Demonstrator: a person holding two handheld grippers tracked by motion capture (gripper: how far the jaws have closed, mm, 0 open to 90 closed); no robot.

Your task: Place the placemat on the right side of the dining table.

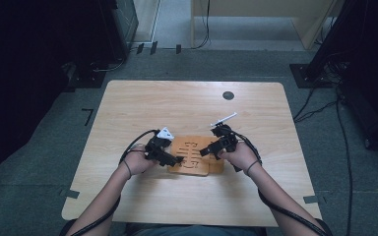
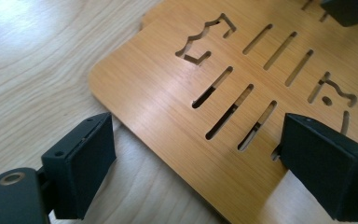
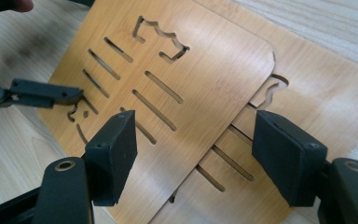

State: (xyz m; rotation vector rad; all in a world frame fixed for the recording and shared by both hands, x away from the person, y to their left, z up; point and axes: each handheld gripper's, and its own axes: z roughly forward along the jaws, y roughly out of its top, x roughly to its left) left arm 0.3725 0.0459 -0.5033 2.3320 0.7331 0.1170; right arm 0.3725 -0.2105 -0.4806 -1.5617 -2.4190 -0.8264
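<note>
1. On the light wooden table (image 1: 142, 103) lie two flat bamboo boards with cut-out slots, one on top of the other, near my edge of the table and between my two hands.
2. The upper board (image 3: 205, 79) lies shifted over the lower board (image 3: 317, 107), so the lower one sticks out on one side; both have long narrow slots and some shaped openings.
3. I see no container here, and nothing sits in the slots of the boards as far as I can tell.
4. My left gripper (image 2: 196, 163) has its jaws wide apart; they stand at either side of a corner of the upper board and hold nothing.
5. My right gripper (image 3: 193, 154) is also spread wide, with its jaws above the place where the two boards overlap, and nothing is between them.
6. In the high view a small white stick-like thing (image 1: 224, 119) lies on the table just beyond my right gripper, and a dark round hole (image 1: 228, 95) is farther back.
</note>
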